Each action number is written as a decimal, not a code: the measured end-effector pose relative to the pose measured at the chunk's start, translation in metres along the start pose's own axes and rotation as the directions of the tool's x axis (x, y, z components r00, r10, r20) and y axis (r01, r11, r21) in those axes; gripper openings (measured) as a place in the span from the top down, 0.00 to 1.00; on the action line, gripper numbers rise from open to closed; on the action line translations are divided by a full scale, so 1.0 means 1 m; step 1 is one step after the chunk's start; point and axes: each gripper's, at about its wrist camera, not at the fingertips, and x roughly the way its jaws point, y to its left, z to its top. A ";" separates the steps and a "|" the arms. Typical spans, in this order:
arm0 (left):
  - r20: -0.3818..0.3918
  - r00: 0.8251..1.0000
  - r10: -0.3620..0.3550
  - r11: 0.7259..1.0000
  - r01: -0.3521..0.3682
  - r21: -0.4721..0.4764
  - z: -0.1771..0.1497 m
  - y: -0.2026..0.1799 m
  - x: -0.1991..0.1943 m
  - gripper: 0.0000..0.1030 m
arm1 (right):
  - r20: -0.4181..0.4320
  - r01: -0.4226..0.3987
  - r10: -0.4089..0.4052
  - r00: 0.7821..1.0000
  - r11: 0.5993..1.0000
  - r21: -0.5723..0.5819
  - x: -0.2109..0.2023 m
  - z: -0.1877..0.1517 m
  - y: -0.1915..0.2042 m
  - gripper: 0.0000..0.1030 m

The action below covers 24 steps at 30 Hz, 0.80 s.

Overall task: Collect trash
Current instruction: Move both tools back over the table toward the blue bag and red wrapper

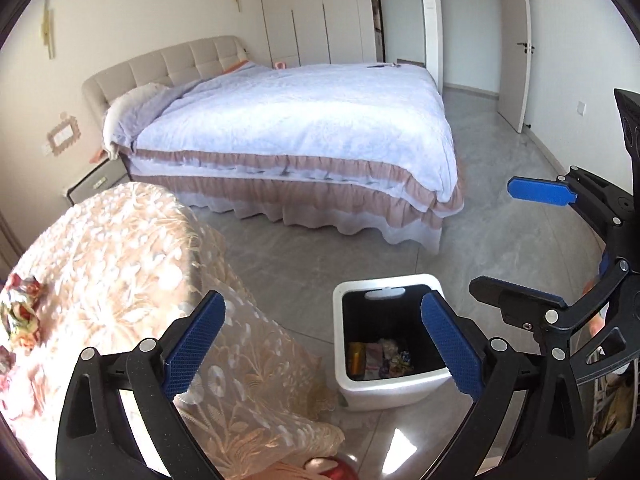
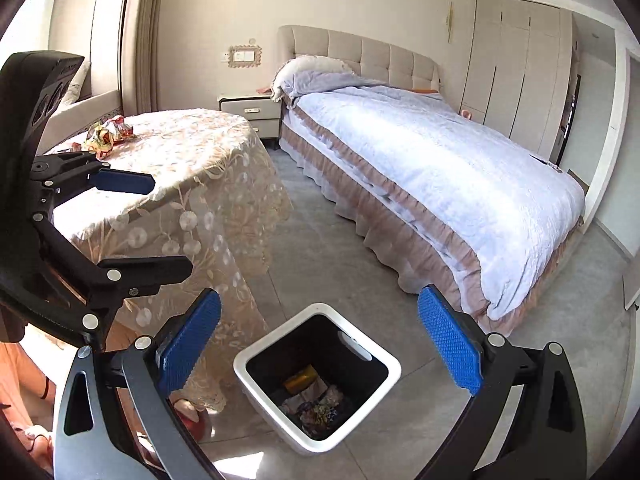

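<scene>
A white bin (image 1: 348, 388) with a black liner stands on the floor beside the table and also shows in the right wrist view (image 2: 256, 384). Several wrappers (image 1: 380, 358) lie at its bottom (image 2: 312, 400). Crumpled colourful wrappers (image 2: 106, 134) lie on the table's far side, at the left edge in the left wrist view (image 1: 22, 312). My left gripper (image 1: 320, 340) is open and empty above the bin's near side. My right gripper (image 2: 320, 340) is open and empty above the bin. Each gripper shows in the other's view: the right (image 1: 520, 240), the left (image 2: 160, 224).
A round table with a lace cloth (image 2: 180, 160) stands left of the bin. A bed (image 2: 440, 168) with a pale blue quilt fills the room's far side, with a nightstand (image 2: 252, 116) beside it. A red object (image 1: 340, 470) lies on the floor under the table edge. Grey tiled floor (image 1: 300, 264) surrounds the bin.
</scene>
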 end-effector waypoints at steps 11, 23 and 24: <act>0.094 0.979 0.183 0.971 -0.165 -0.175 -0.017 0.063 -0.074 0.05 | 0.138 -0.120 0.124 0.983 0.992 -0.035 -0.017 0.053 0.061 0.05; 0.065 0.876 0.478 0.831 -0.427 -0.356 -0.073 0.158 -0.160 0.05 | 0.153 -0.354 0.383 0.911 0.916 -0.190 0.003 0.103 0.182 0.05; 0.054 0.865 0.499 0.815 -0.447 -0.367 -0.079 0.167 -0.166 0.05 | 0.146 -0.372 0.404 0.903 0.905 -0.207 0.007 0.107 0.194 0.05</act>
